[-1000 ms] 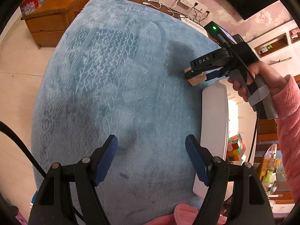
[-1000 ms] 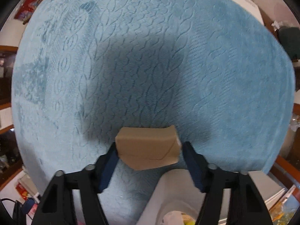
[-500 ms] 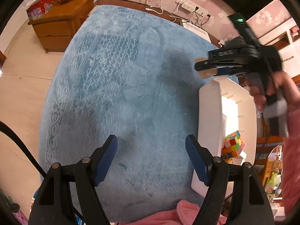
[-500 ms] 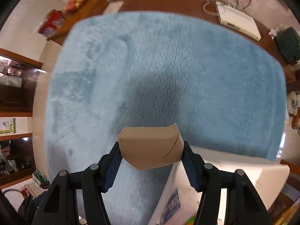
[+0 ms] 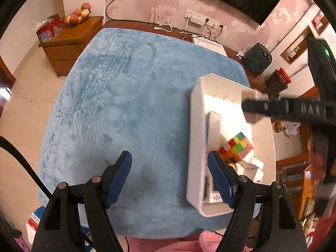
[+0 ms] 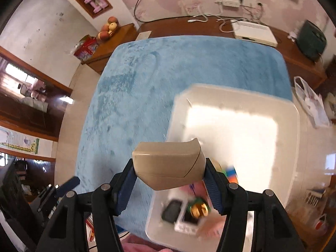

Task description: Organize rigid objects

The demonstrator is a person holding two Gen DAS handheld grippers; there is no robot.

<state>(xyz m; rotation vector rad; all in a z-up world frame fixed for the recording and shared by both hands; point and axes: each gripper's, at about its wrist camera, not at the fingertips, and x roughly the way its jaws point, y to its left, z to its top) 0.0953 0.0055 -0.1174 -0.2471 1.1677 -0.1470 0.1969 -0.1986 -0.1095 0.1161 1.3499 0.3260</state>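
My right gripper (image 6: 169, 173) is shut on a tan cardboard box (image 6: 169, 164) and holds it above the near left corner of a white plastic bin (image 6: 294, 113). In the left wrist view the right gripper's black body (image 5: 294, 110) hangs over the bin (image 5: 195, 138), blurred. The bin holds a multicoloured puzzle cube (image 5: 236, 147), a white box (image 5: 215, 124) and other small items. My left gripper (image 5: 170, 176) is open and empty, low over the blue fuzzy cloth (image 5: 130, 109), just left of the bin.
The blue cloth covers a table; the bin sits at its right side. A wooden cabinet (image 5: 71, 42) with fruit stands far left. A white device (image 6: 254, 32) and cables lie on the wooden surface behind.
My right gripper carried the cardboard box up and rightward from over the cloth to above the bin. Both views rose and pulled back; the bin's inside now shows.
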